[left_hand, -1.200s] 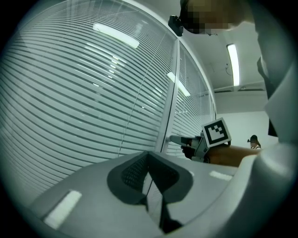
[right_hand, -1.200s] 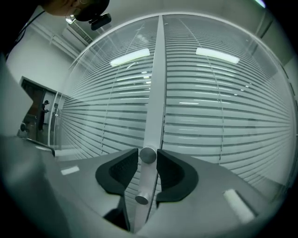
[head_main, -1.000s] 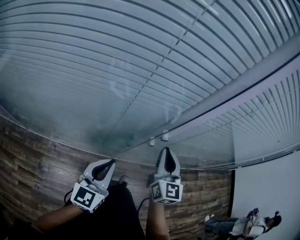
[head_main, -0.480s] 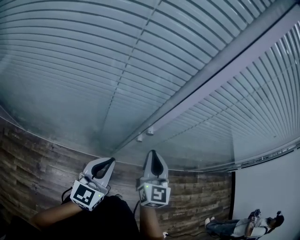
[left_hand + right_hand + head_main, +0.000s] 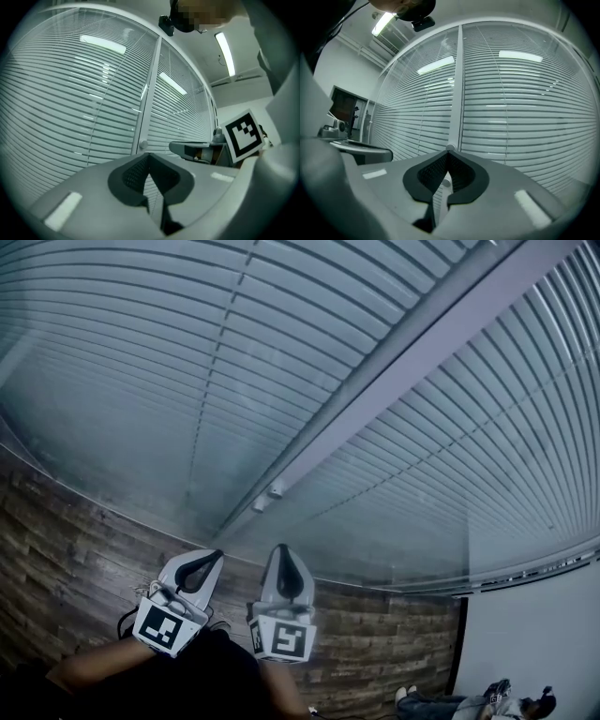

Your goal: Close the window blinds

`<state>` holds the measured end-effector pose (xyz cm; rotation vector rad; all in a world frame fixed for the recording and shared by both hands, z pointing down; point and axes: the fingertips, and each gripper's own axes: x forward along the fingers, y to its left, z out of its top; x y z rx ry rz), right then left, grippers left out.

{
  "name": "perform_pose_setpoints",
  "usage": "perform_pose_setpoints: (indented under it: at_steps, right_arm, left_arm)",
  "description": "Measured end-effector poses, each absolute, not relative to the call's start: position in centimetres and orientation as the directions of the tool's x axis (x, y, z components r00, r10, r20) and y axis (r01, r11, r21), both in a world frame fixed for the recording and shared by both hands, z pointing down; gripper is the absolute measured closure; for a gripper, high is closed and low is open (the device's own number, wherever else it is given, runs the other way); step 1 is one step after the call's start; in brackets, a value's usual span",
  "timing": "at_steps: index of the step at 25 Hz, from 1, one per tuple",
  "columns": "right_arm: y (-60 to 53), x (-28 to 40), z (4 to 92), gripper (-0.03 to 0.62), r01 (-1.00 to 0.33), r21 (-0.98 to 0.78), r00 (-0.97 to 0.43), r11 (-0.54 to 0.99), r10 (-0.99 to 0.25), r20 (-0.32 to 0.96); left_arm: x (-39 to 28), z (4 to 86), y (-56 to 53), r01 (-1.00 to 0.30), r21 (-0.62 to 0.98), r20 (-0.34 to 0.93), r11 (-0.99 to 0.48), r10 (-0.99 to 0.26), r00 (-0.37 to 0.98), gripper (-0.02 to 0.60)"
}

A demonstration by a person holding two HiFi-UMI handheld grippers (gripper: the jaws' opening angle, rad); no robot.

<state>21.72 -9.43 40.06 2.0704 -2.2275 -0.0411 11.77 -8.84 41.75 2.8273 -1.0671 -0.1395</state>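
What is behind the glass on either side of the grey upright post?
White horizontal slat blinds hang behind it on both sides. Whatever lies beyond them cannot be seen: the slats and the ceiling-light reflections cover it.

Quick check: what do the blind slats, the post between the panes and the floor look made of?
Blind slats: thin, pale, evenly glossy strips, probably painted metal or plastic.
Post: smooth, light grey, straight-edged, likely painted metal.
Floor: brown planks with grain and seams, wood or wood-look laminate; cannot tell which.
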Motion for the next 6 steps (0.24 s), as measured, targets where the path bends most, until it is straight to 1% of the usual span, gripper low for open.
perform_pose_setpoints:
  at_steps: [6]
  right_arm:
    - [-9.1,24.2,40.2,0.594,-0.992,0.087,-0.087,0.091,-0.995,0.048]
  left_arm:
    - [14.3,42.3,-8.5,-0.675,0.132,-0.04,-0.726,-0.684,0.728,0.58]
